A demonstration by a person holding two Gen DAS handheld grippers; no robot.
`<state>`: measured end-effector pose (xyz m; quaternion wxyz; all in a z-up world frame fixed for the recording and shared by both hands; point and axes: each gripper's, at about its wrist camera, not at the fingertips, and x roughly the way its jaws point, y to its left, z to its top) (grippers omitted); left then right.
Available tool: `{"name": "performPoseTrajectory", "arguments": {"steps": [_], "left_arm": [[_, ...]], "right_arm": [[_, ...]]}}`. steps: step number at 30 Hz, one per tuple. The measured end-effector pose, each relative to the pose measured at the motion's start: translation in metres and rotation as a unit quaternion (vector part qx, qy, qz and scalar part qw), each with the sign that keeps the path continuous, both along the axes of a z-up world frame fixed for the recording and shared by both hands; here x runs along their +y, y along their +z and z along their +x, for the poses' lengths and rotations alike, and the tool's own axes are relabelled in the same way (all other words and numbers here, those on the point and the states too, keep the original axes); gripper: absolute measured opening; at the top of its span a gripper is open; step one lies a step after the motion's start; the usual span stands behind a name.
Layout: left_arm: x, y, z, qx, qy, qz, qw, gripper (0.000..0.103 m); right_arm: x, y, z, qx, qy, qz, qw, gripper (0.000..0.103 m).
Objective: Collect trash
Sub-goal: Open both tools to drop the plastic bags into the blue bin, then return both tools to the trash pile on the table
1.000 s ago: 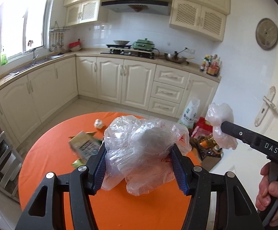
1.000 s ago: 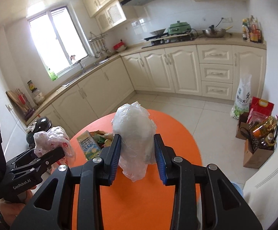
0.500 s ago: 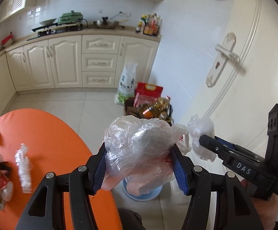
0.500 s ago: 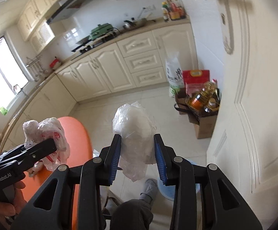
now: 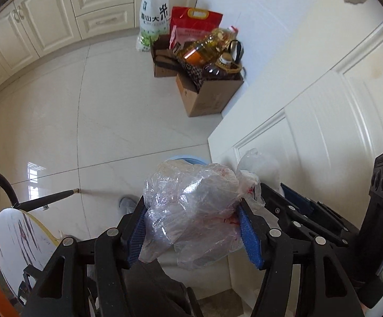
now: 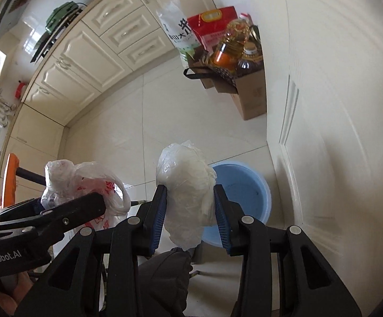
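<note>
Left wrist view: the left gripper is clamped on a crumpled clear plastic bag with red print, its blue pads pressing both sides; the jaws have just been opening slightly, bag between them. A second ago this view faced the orange table and kitchen cabinets; now it looks down at tiled floor, with only a sliver of the blue bin peeking above the bag. The right gripper shows at right, beside a white door.

Right wrist view: the right gripper squeezes a whitish plastic bag, jaws half closed (they too have just eased open). Here the bin is plain, just beyond the bag. The left gripper sits at left. A cardboard box of bottles stands well apart.
</note>
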<state>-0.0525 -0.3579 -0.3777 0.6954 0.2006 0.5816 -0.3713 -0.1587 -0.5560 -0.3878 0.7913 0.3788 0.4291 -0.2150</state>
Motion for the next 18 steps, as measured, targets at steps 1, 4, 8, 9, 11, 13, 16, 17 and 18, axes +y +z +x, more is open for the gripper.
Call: {"name": "performPoseTrajectory", "arguments": {"steps": [1, 4, 8, 9, 11, 13, 16, 17, 18], "left_arm": [[-0.005, -0.01, -0.001, 0.004, 0.0, 0.006, 1.0, 0.061], [-0.031, -0.029, 0.021, 0.0, -0.001, 0.024, 0.9997, 0.07], [-0.067, -0.018, 0.078, -0.023, -0.006, 0.031, 0.9992, 0.081], [-0.075, -0.006, 0.092, -0.03, -0.008, 0.032, 0.999, 0.085], [-0.077, 0.005, 0.088, -0.045, -0.013, 0.035, 0.9983, 0.087], [-0.061, 0.025, 0.072, -0.054, -0.011, 0.029, 0.9981, 0.088], [-0.05, 0.047, 0.057, -0.079, -0.009, 0.016, 0.9967, 0.089], [-0.046, 0.057, 0.052, -0.093, -0.01, 0.01, 0.9955, 0.091], [-0.036, 0.069, 0.044, -0.106, -0.009, 0.006, 0.9943, 0.097]], "right_arm": [[-0.002, -0.006, 0.001, 0.004, -0.004, 0.005, 1.0, 0.04], [-0.014, -0.022, -0.002, 0.011, -0.017, 0.016, 1.0, 0.057], [-0.019, -0.027, -0.008, 0.008, -0.037, 0.022, 0.999, 0.081], [-0.019, -0.027, -0.01, 0.007, -0.04, 0.023, 0.999, 0.082], [-0.018, -0.024, -0.011, 0.007, -0.045, 0.02, 0.999, 0.087], [-0.015, -0.02, -0.012, 0.007, -0.048, 0.016, 0.999, 0.091], [-0.01, -0.009, -0.017, 0.001, -0.057, 0.01, 0.998, 0.103], [-0.007, -0.002, -0.019, -0.005, -0.058, 0.008, 0.998, 0.103], [-0.003, 0.003, -0.021, -0.007, -0.058, 0.006, 0.998, 0.103]]}}
